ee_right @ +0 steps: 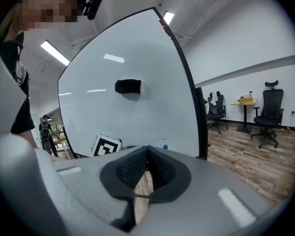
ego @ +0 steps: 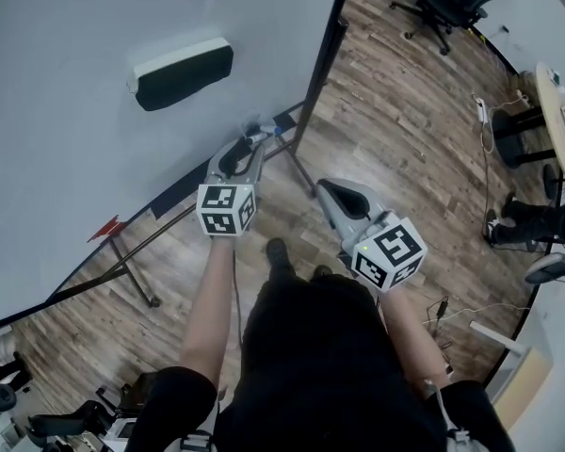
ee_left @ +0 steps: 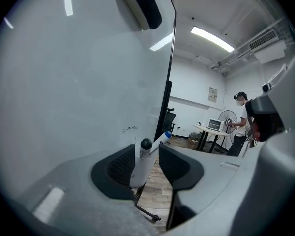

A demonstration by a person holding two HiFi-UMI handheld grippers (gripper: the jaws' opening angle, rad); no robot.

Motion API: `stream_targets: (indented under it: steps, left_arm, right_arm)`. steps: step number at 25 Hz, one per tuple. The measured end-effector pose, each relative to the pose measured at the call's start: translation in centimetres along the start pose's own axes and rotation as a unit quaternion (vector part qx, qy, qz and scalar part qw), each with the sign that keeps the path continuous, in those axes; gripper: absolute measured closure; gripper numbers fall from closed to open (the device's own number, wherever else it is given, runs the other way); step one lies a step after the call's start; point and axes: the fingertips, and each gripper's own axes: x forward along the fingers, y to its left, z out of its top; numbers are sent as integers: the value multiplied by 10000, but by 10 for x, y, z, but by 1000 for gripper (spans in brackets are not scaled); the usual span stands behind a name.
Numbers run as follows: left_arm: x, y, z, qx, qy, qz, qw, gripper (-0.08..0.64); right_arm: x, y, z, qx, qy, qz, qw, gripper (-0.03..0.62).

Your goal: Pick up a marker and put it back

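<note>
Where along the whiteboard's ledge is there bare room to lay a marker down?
The ledge looks bare between the left gripper and the red object. It is crowded at the frame end: a black-capped marker stands between the open jaws, and a blue-capped marker lies just beyond.

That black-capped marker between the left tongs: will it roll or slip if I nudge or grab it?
Likely rolls if nudged: the black-capped marker has a round barrel. Its smooth white body may slip, though the ribbed pads of the open left tongs should help. It looks stiff and light.
</note>
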Motion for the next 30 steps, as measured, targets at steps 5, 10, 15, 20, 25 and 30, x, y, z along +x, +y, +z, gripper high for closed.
stream_targets:
  steps: [5,10,15,20,25,30]
  left_arm:
    - [10,4,-1,12,52,91,9999,430]
    - [12,9,0,-11,66,190,9998,474]
    - [16,10,4,47,75,159,9998,476]
    - [11,11,14,110,-44,191,9997,476]
    - [-4,8,32,207,-241,188,9993,477]
    - [-27,0,57,260,-544,267,9978,477]
  right_arm:
    - [-1,-10,2,96,2,-101,9999,589]
    - [-4,-20,5,187,-27,-204,9996,589]
    - [-2,-26,9,249,-62,-251,9994,589]
    - [0,-24,9,233,-84,-228,9994,589]
    - [-2,-19,11,219,-170,-173,9995,590]
    - [-7,-14,16,185,-301,-69,9994,589]
